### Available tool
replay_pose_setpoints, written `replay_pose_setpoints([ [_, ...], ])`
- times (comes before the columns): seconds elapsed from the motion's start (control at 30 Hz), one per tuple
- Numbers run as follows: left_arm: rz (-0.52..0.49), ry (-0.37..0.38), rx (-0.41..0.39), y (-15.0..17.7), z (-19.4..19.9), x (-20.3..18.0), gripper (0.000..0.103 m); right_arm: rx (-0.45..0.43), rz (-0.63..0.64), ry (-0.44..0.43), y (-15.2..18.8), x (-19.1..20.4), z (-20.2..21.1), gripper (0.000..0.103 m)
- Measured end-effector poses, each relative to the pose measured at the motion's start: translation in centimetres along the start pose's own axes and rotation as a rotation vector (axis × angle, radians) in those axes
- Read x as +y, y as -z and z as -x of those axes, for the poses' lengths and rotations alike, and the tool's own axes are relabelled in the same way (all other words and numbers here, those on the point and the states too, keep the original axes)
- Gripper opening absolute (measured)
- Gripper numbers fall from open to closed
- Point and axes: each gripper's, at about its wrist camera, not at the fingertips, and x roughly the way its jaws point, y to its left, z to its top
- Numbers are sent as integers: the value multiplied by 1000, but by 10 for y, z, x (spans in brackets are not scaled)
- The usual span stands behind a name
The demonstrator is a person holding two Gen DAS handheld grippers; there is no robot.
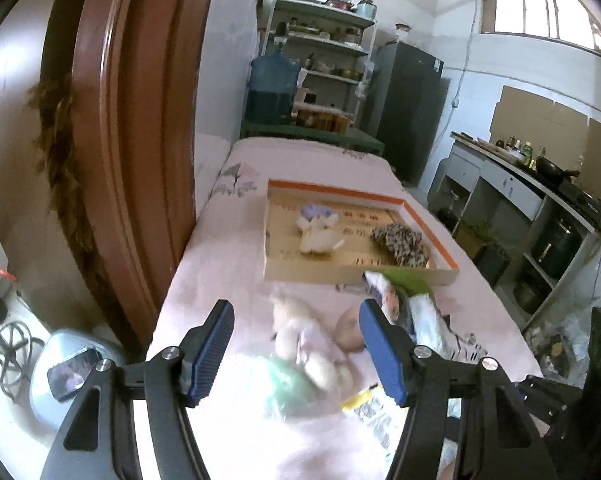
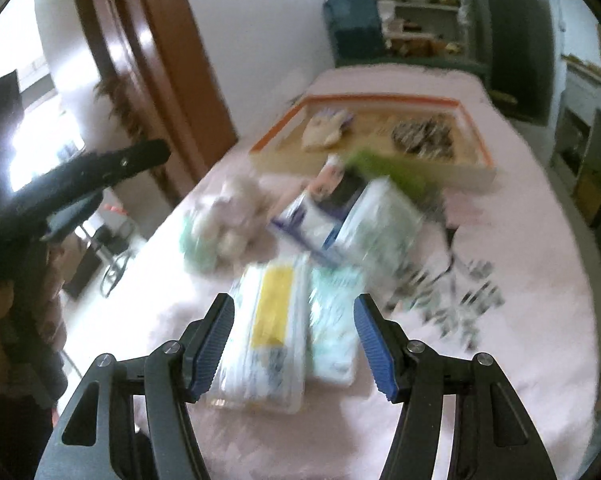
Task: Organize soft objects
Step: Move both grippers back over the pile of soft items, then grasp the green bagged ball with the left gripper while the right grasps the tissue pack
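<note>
Both the left gripper (image 1: 296,350) and right gripper (image 2: 294,350) are seen released, nothing grasped; the yellow-labelled soft pack (image 2: 266,328) lies on the pink tabletop (image 2: 520,280), judged light, squashy, slippery-wrapped, best pinched across its width

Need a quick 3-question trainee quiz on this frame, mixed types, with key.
1. True or false: the box on the table holds a white plush toy.
2. The right gripper is: A) shut on a packet B) open C) out of view.
3. Fill in: the spotted cloth lies in the ___.

Key: 1 true. 2 B: the jaws stand apart over the yellow-striped packet. 3 box.
</note>
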Motion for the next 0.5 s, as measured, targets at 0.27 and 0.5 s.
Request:
replay_pose_setpoints([
  [0.27,27,-6,35,17,-9,11,65,24,-24,-76,11,-1,-8,64],
  [0.5,55,-3,54,26,-14,24,65,40,2,-73,8,8,-21,65],
])
